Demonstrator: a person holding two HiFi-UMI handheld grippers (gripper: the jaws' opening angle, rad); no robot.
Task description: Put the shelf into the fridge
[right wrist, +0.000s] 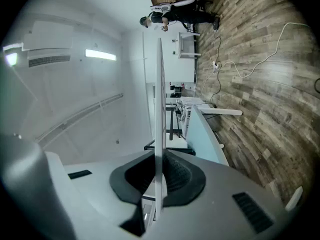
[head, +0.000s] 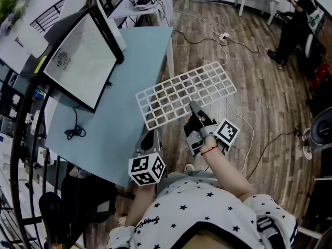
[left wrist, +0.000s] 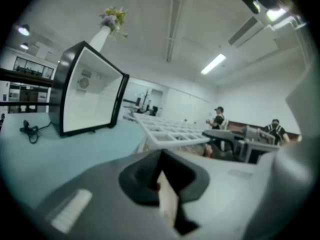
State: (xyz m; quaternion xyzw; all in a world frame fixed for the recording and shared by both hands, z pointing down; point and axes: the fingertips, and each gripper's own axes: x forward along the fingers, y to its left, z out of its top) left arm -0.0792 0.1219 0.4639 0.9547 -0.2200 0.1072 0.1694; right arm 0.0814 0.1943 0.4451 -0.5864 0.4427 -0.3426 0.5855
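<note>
- Well ahead and to the left of the left gripper: fridge on the blue table, open mouth turned this way, white inside.
- Left gripper itself: low by the table's near edge, jaws closed together, nothing between them.
- Just right of it and a little ahead: white grid shelf, up in the air, one end over the table's corner, well apart from the fridge.
- Right gripper: clamped on the shelf's near rim, rim edge-on between the pads.
- Step in hand, judging by this: carrying across. Next: swing left, line up with the opening, slide in level.
</note>
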